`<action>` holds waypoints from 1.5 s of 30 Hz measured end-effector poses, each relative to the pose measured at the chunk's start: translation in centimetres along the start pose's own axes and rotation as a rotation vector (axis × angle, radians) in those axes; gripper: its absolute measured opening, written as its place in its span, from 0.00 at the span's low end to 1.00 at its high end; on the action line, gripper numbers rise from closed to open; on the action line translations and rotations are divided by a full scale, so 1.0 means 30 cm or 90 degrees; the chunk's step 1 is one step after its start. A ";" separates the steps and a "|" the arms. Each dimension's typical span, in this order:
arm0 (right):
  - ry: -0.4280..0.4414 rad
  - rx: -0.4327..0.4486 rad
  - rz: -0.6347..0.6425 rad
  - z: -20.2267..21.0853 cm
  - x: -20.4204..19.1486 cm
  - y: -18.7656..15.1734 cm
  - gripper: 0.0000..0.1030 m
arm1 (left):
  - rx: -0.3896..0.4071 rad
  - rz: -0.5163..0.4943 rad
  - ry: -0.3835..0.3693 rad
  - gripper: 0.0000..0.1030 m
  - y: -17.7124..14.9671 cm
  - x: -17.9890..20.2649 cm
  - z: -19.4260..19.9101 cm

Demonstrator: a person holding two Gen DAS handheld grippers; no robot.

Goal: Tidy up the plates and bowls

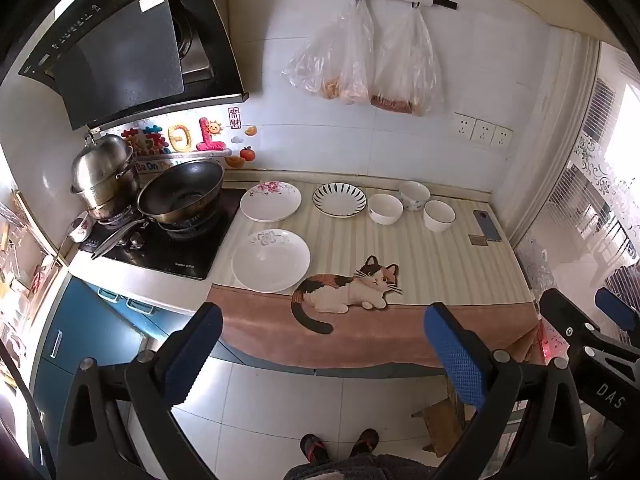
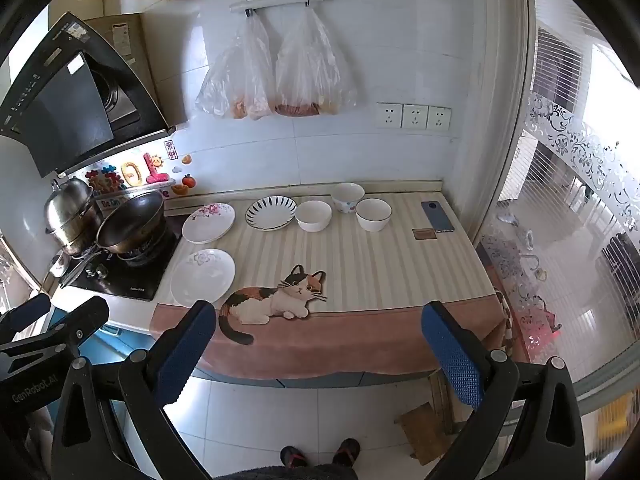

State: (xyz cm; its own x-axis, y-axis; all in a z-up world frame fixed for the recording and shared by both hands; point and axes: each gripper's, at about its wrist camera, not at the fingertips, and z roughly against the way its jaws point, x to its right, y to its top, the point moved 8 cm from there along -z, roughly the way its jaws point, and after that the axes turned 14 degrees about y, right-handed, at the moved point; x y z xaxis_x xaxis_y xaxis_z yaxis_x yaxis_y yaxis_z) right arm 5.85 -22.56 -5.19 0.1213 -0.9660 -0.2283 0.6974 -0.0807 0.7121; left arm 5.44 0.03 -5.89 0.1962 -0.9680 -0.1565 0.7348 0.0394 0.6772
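Observation:
On the counter's cat mat [image 1: 400, 332] [image 2: 360, 344] stand a large white plate [image 1: 271, 261] [image 2: 203, 276], a pink-flowered plate [image 1: 271, 201] [image 2: 208, 222], a black-striped plate [image 1: 339, 199] [image 2: 271, 213] and three white bowls: a left one [image 1: 385, 208] [image 2: 313, 215], a patterned back one [image 1: 414, 195] [image 2: 347, 197] and a right one [image 1: 439, 216] [image 2: 373, 214]. My left gripper [image 1: 324, 344] and right gripper [image 2: 320, 340] are both open and empty. Both hang in front of the counter edge, well short of the dishes.
A stove [image 1: 160, 248] with a black wok [image 1: 181, 192] and a steel steamer pot [image 1: 105, 174] is at the left. A phone [image 1: 487, 225] and a small card [image 1: 478, 240] lie at the right. Plastic bags [image 1: 360, 56] hang on the wall. A wooden stool [image 2: 424, 428] stands on the floor.

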 end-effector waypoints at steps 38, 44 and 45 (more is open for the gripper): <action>0.004 -0.004 -0.002 -0.050 -0.028 0.017 1.00 | 0.009 0.009 0.001 1.00 0.020 -0.025 -0.028; 0.005 -0.005 -0.001 -0.050 -0.026 0.020 1.00 | 0.009 0.010 0.000 1.00 0.022 -0.024 -0.026; 0.005 -0.005 -0.002 -0.050 -0.026 0.021 1.00 | 0.009 0.010 0.000 1.00 0.022 -0.023 -0.026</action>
State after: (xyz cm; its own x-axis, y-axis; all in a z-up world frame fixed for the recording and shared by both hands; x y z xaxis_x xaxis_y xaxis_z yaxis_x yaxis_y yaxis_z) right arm 7.24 -21.50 -5.55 0.1253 -0.9638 -0.2352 0.7032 -0.0810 0.7064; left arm 6.29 0.92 -5.89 0.2082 -0.9671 -0.1464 0.7227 0.0513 0.6892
